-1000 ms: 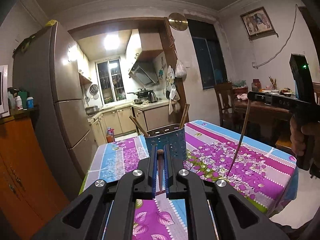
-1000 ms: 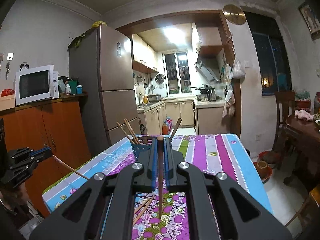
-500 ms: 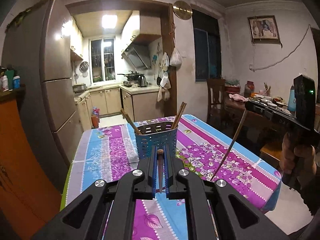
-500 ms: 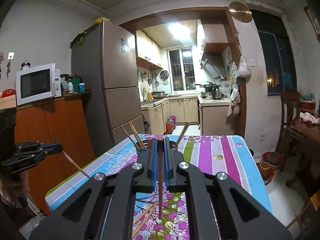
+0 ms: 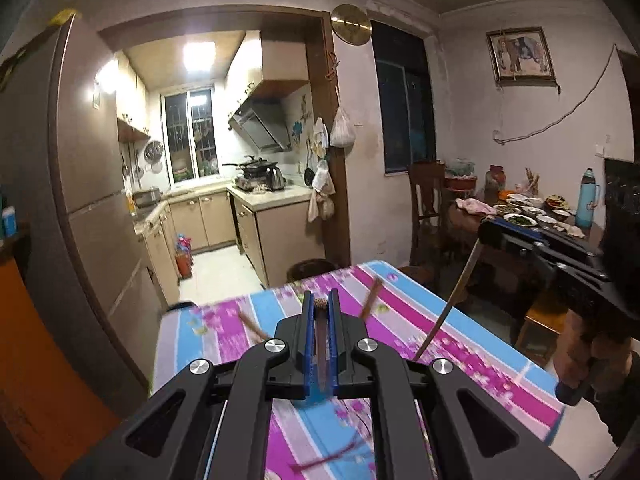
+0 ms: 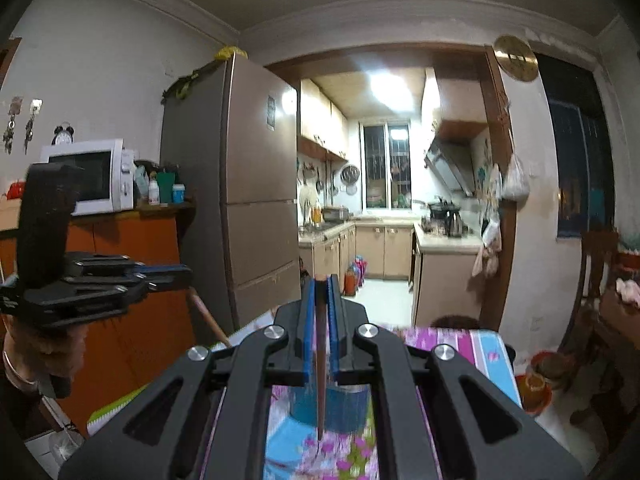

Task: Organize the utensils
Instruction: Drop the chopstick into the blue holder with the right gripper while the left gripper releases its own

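Left wrist view
Left gripper: blue-padded fingers pressed onto a dark chopstick that runs back between them, its patterned butt end showing at the tips.
Right gripper: seen from the side at the right edge, held by a hand; it pinches a second chopstick that slants down toward the tablecloth.
Table: covered in a floral cloth with pink, blue and purple stripes, blurred.
Other chopsticks: two brown ends rise just behind the left gripper's fingers; what they stand in is hidden.
Background: a kitchen doorway, and a side table with dishes and a blue flask.

Right wrist view
Right gripper: fingers closed on its chopstick, which hangs point-down between the jaws.
Blue utensil holder: directly below that chopstick on the table, blurred; the tip shows in front of it, contact cannot be judged.
Left gripper: at the left, gripping its chopstick, which angles down and rightward.
Background: refrigerator, microwave on an orange cabinet.
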{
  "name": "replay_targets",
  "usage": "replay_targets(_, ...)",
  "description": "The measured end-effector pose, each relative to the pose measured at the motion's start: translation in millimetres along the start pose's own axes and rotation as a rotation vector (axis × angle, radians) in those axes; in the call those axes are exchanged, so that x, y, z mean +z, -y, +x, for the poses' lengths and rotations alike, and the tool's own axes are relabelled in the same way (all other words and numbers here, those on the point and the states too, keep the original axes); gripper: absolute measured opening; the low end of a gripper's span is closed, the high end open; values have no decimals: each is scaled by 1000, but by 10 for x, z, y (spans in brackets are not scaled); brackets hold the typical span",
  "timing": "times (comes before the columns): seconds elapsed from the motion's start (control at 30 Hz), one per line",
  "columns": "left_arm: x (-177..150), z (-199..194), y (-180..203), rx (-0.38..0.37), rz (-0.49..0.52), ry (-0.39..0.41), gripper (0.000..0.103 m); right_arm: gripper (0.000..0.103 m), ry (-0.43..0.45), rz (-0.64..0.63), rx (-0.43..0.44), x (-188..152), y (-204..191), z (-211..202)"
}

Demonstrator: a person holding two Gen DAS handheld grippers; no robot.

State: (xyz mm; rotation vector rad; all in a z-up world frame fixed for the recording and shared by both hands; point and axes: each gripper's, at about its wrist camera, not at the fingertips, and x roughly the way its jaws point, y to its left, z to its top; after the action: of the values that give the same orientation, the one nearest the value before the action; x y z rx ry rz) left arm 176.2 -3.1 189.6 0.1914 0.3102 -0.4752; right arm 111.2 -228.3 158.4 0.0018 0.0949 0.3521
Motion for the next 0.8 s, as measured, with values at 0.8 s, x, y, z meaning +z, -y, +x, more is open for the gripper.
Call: replay_targets(0.8,94,2243,-660,-54,-129,-385,8,5,-217,106,-23,-200,563,1799)
